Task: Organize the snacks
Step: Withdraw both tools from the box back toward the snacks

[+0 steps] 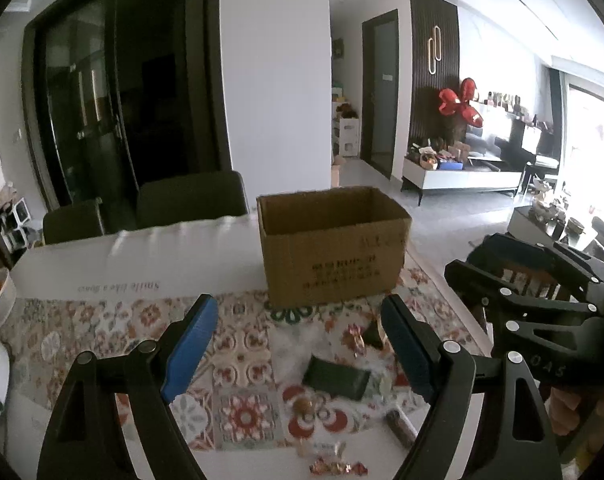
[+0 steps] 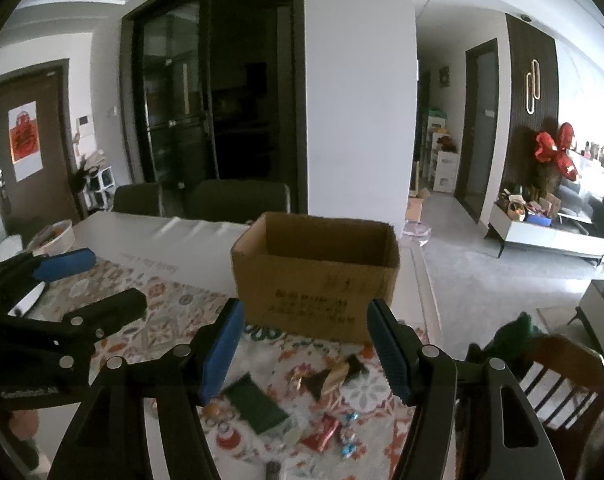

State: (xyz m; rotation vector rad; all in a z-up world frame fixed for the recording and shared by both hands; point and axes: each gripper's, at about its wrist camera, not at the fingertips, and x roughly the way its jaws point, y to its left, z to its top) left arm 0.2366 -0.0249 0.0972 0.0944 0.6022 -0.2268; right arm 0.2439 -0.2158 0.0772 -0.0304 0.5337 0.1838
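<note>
I hold my left gripper (image 1: pixel 298 344) above a dining table (image 1: pixel 150 256), its blue pads (image 1: pixel 190 344) spread wide apart with nothing between them. My right gripper (image 2: pixel 304 352) hangs alongside it over the same table, its own blue pads (image 2: pixel 222 356) also parted and clamped on nothing.

An open cardboard box (image 1: pixel 334 248) stands upright at the far edge of a flowered tablecloth (image 1: pixel 114 328), near the table's right-hand end; dark print runs across its near side. What lies inside it I cannot tell from here.

The snacks are scattered on the cloth in front of the box, nearer to me. A flat dark green packet (image 1: pixel 336 378) lies among them, with a small round brown sweet (image 1: pixel 304 406) just beside it and a dark roll-shaped packet (image 1: pixel 400 426) near the table's front edge. Red-and-gold wrapped sweets (image 1: pixel 334 468) sit at the very bottom of the left view. From the right view, red wrappers (image 2: pixel 324 434) and small blue ones (image 2: pixel 350 436) show beside the green packet, and a gold and dark wrapper (image 2: pixel 334 374) lies closer to the box. All of them are blurred, so I cannot read any label.

A bowl (image 2: pixel 60 236) rests at the table's left end. Two dark chairs (image 2: pixel 238 198) stand behind the table, and a wooden chair (image 2: pixel 558 376) stands at its right.
</note>
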